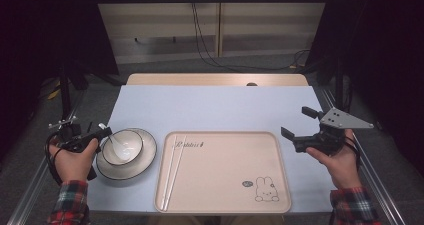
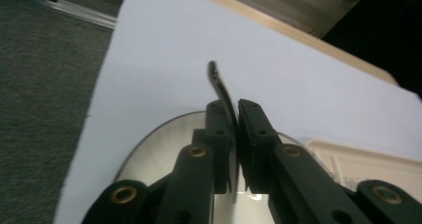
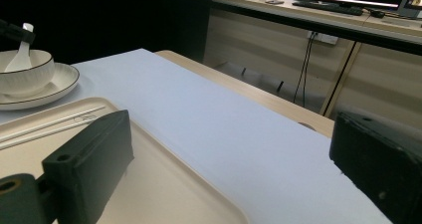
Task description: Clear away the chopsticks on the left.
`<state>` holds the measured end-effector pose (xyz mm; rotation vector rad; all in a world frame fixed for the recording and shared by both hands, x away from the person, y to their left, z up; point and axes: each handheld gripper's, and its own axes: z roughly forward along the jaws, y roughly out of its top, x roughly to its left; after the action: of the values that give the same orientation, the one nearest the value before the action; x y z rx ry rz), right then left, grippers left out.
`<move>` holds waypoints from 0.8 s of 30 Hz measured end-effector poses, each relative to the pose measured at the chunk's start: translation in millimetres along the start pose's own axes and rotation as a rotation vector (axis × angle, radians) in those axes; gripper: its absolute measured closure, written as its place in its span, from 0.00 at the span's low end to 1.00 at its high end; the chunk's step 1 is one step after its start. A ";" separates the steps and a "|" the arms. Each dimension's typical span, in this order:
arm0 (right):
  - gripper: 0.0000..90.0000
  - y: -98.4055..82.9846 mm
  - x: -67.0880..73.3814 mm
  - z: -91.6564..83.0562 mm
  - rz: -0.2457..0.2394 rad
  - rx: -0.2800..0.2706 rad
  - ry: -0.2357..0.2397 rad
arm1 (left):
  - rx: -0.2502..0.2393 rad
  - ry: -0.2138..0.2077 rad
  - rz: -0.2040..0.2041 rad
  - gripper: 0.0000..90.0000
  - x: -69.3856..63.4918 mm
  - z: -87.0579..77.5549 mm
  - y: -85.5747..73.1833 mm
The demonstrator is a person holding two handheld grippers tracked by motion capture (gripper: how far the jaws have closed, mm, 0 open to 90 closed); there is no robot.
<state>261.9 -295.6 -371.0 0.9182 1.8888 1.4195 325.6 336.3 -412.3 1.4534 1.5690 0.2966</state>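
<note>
Where the person's forearms come in at the near edge of the high view, each hand holds a gripper. Left gripper: jaws pressed together on the handle of the white spoon; its own view shows the spoon handle pinched between the two pads, seen edge-on and rising past the tips. The spoon's scoop end rests inside the bowl, which sits on a plate with a dark rim, at the left of the table. Just right of the plate lies a beige tray; a pair of white chopsticks lies along its left side, a rabbit drawing near its right corner. Right gripper: jaws spread wide, nothing between them, held beside the tray's right edge. Beyond, bare light blue table cover.
</note>
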 end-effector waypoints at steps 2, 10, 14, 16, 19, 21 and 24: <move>0.03 -0.2 -1.2 -0.2 -0.001 -0.003 0.000 | -0.006 0.007 0.027 0.95 -4.8 -1.0 1.6; 0.03 -0.4 -2.5 -0.3 0.002 -0.003 0.000 | -0.034 -0.017 0.053 0.96 -18.8 -7.9 8.3; 0.03 -0.4 -2.7 -0.3 -0.002 -0.005 -0.001 | -0.042 -0.026 0.078 0.96 -26.2 -14.1 14.1; 0.03 -0.5 -2.7 -0.2 0.001 -0.003 -0.001 | -0.050 -0.030 0.093 0.96 -30.7 -16.2 16.8; 0.03 -0.9 -2.9 0.5 0.001 0.002 -0.005 | -0.052 -0.034 0.108 0.96 -36.7 -17.4 19.9; 0.02 -0.9 -2.3 0.9 0.003 0.004 -0.006 | -0.048 -0.039 0.115 0.96 -40.3 -17.0 21.7; 0.02 -0.6 -2.2 1.5 0.006 0.000 -0.009 | -0.051 -0.053 0.117 0.96 -45.1 -16.4 23.8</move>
<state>264.3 -296.6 -371.8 0.9298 1.8808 1.4169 322.0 309.8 -365.9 1.5041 1.4267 0.3612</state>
